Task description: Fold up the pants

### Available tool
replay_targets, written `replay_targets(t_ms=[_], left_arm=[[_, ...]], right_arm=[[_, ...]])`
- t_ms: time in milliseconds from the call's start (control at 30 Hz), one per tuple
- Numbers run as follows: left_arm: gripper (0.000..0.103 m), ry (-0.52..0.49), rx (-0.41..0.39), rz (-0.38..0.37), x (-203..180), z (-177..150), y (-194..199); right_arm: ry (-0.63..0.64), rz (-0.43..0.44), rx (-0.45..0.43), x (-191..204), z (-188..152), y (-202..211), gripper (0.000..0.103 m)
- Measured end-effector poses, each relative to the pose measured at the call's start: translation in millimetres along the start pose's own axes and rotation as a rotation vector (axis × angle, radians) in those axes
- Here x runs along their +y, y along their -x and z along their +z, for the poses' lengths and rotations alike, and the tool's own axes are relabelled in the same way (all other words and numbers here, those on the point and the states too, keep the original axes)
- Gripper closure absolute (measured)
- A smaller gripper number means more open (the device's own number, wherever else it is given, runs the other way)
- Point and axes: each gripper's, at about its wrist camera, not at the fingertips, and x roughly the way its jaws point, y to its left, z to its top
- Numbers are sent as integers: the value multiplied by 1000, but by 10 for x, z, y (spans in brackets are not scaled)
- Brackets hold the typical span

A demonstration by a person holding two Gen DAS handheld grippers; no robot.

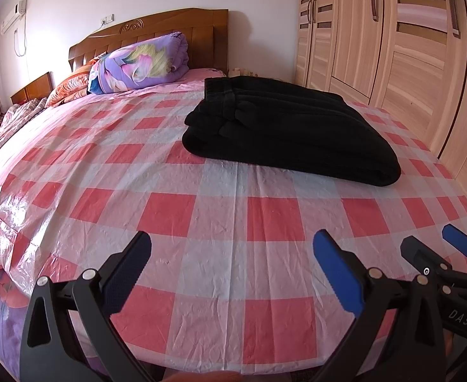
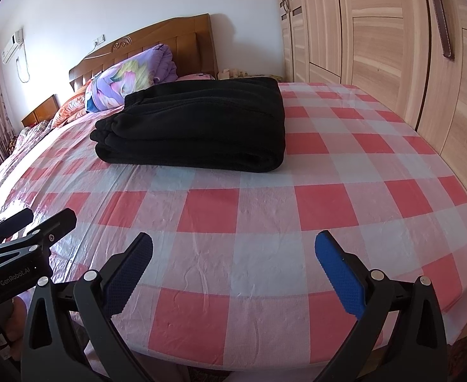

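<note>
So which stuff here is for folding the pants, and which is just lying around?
For the job:
black pants, already folded on the checked sheet
left gripper, open
right gripper, open

Just lying about:
purple flowered quilt
orange pillow
wardrobe
headboard

Black pants (image 1: 290,127) on red-and-white checked sheet (image 1: 220,216); purple floral quilt (image 1: 141,63).

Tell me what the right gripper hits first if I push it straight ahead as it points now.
Probably the checkered sheet: the open right gripper points low across the bed. If it clears the sheet, the folded black pants lie a little left of its line; depth is hard to judge.
</note>
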Motion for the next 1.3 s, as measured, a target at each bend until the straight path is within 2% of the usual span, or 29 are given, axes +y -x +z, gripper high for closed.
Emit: replay_targets(t_ms=[1000, 1167, 1300], left_arm=[[1, -6, 1, -1, 33, -57, 15], [1, 1, -32, -1, 42, -57, 66], [1, -5, -21, -7, 45, -39, 57]], right_arm=[[-3, 10, 6, -11, -35, -27, 4], [-4, 9, 8, -9, -35, -25, 4], [-1, 8, 6, -21, -33, -32, 4]])
